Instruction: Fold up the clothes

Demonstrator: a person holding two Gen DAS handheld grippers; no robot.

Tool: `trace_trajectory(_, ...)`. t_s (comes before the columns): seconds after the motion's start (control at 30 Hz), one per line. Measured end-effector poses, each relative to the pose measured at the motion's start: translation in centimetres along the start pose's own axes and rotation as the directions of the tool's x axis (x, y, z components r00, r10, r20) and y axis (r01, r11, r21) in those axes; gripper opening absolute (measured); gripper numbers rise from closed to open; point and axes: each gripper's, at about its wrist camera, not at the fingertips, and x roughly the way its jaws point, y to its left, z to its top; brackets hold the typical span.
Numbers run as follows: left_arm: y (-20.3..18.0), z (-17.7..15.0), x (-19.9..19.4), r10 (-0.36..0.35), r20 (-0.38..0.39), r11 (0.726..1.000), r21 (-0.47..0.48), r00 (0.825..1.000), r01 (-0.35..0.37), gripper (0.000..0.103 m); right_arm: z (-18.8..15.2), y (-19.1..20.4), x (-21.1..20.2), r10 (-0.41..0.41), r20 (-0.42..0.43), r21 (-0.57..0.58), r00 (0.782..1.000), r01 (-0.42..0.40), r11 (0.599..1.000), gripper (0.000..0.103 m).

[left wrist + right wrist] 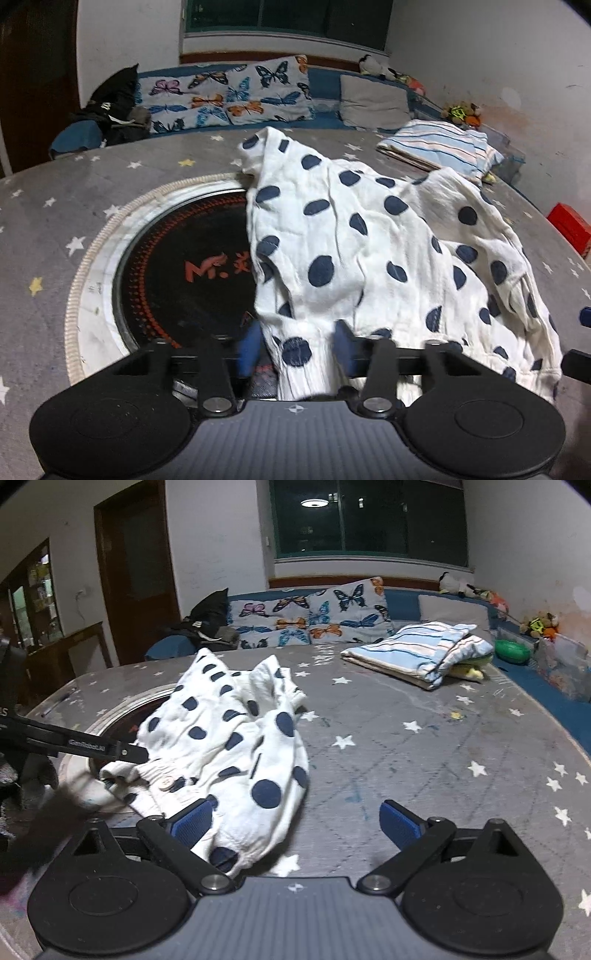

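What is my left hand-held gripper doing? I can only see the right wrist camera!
Observer: The left hand-held gripper has a bunch of the polka-dot garment pinched between its blue fingers.
Operator: What's that round thing under the cloth?
Observer: A black disc with red lettering that starts with "M". The garment covers its right part.
Operator: Anything else I can't see?
Observer: A red box sits at the far right edge of the left wrist view.
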Motion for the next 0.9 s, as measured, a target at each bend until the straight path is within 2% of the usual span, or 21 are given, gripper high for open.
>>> trace_trajectory(0.07, 0.0, -0.1, -0.2, -0.016, 0.002, 1.0, 0.0, 1.0, 0.016, 0.025, 0.0, 0.1, 0.0, 0.013, -0.003, 0.004, 1.0, -0.013, 1.0, 0.094)
trace_trajectory(0.17, 0.0, -0.3, -0.7, -0.028, 0.012, 1.0, 0.004, 1.0, 0.028, 0.013, -0.1, 0.2, 0.1, 0.033, -0.01, 0.016, 0.999, -0.033, 0.999, 0.089)
trace_trajectory(0.23, 0.1, -0.3, -1.3, -0.035, 0.02, 0.999, 0.0, 0.999, 0.035, 0.01, 0.0, 0.2, 0.3, 0.045, -0.02, 0.021, 0.999, -0.045, 0.999, 0.083)
trace_trajectory(0.57, 1.4, -1.0, -5.4, -0.047, 0.076, 0.998, -0.04, 0.996, 0.05, 0.008, 0.1, 0.6, 1.4, 0.096, -0.054, 0.014, 0.994, -0.096, 0.995, 0.061)
trace_trajectory(0.73, 2.2, -1.9, -7.2, -0.044, 0.08, 0.997, -0.057, 0.996, 0.049, 0.008, 0.0, 0.9, 1.7, 0.132, -0.07, 0.017, 0.989, -0.131, 0.991, 0.056)
trace_trajectory(0.83, 2.8, -2.6, -7.6, -0.043, 0.073, 0.997, -0.064, 0.996, 0.047, 0.008, -0.2, 1.0, 2.1, 0.161, -0.086, 0.023, 0.983, -0.159, 0.987, 0.048)
trace_trajectory(0.9, 3.1, -2.9, -7.6, -0.035, 0.063, 0.997, -0.07, 0.997, 0.039, 0.008, -0.3, 1.4, 2.3, 0.17, -0.095, 0.017, 0.981, -0.169, 0.985, 0.048)
